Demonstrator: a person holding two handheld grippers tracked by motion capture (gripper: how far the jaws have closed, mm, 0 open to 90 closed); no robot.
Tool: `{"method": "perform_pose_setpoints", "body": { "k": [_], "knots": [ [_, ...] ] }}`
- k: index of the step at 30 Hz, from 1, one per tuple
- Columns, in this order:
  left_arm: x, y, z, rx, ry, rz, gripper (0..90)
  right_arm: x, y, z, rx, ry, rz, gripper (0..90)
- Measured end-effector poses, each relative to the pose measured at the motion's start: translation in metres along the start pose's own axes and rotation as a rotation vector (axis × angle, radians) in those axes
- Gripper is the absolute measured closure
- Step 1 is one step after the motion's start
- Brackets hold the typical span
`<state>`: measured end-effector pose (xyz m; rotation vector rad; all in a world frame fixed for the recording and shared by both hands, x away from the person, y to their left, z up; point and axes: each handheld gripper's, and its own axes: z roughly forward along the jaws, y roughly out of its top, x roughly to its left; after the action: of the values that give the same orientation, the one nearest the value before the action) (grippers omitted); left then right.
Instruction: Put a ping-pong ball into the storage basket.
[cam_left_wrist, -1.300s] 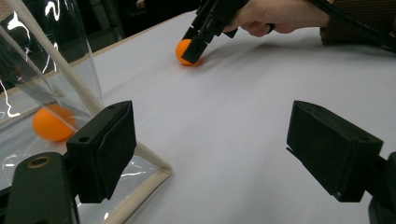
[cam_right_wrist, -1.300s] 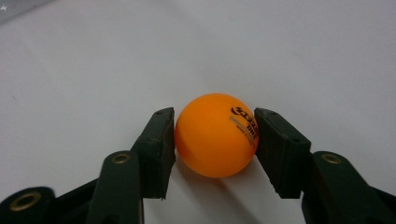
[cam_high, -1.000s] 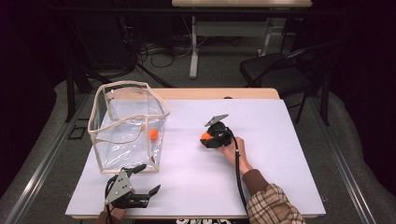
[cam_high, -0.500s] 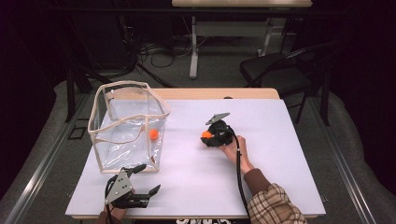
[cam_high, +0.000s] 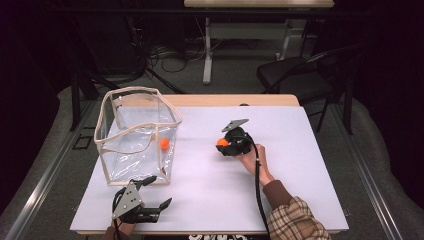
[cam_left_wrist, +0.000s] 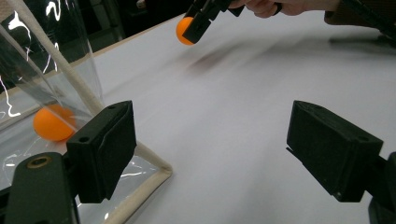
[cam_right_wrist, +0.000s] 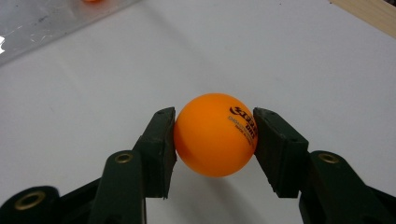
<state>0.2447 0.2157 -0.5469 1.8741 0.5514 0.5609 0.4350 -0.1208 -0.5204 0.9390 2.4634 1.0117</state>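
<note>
One orange ball between the right gripper's jaws.

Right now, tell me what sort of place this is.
Probably a lab or workshop set up for recording: a white-covered table, cables across the floor behind it, a black chair and another desk beyond.

high: above, looking down | gripper views: close, low; all share white table
</note>
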Motion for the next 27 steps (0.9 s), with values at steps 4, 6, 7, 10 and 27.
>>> {"method": "perform_pose_setpoints", "body": {
  "k": [4,6,7,10,27],
  "knots": [
    [0.000,0.000,0.000,-0.001,0.000,-0.001,15.8,0.001,0.002,-0.004,-0.004,-0.003,-0.008,50.2],
    [0.000,0.000,0.000,0.000,0.001,0.000,15.8,0.001,0.002,-0.005,-0.009,-0.004,-0.008,50.2],
    [0.000,0.000,0.000,-0.001,0.000,0.000,15.8,0.002,0.003,-0.006,-0.008,-0.006,-0.008,50.2],
    [0.000,0.000,0.000,0.000,0.000,0.000,15.8,0.002,0.004,-0.007,-0.006,-0.006,-0.010,50.2],
    [0.000,0.000,0.000,-0.001,-0.001,0.000,15.8,0.004,0.012,-0.020,-0.020,-0.010,-0.028,50.3]
  ]
}}
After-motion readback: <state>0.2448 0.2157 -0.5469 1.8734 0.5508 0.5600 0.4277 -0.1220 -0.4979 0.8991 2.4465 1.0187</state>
